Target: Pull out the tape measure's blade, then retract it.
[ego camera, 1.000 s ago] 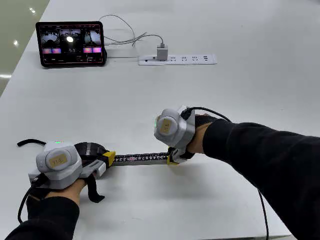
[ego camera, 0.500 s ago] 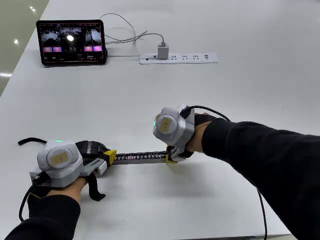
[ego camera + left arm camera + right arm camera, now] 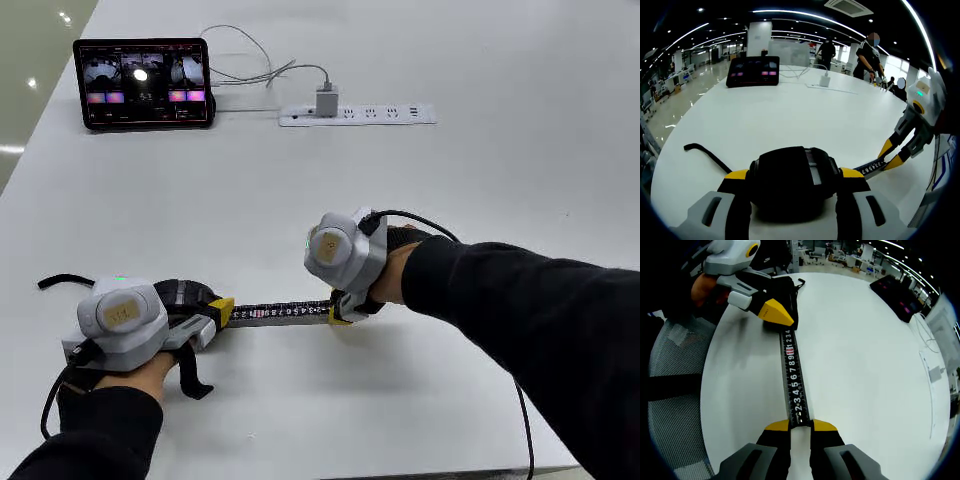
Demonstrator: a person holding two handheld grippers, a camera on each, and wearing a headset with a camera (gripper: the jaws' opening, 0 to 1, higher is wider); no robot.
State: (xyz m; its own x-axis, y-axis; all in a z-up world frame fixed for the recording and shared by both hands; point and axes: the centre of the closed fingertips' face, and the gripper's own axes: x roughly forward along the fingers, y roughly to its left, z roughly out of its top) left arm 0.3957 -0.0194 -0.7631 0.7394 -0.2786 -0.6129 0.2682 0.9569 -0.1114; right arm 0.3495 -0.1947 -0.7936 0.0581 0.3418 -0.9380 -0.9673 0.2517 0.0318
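Left gripper jaws clamp tape measure; right gripper jaws pinch blade tip; blade straight between.

Table: white, spread beneath and beyond both pairs of jaws.
Tablet: stood on edge far ahead of the jaws in the left gripper view, screen lit.
Power strip: white, lay flat, right of the tablet.
Charger: white block, plugged into the strip's left end.
Cables: pale, looped between charger and tablet.
Mesh chair: grey, left of the jaws in the right gripper view, off the table's edge.
People: stood beyond the table's far edge.
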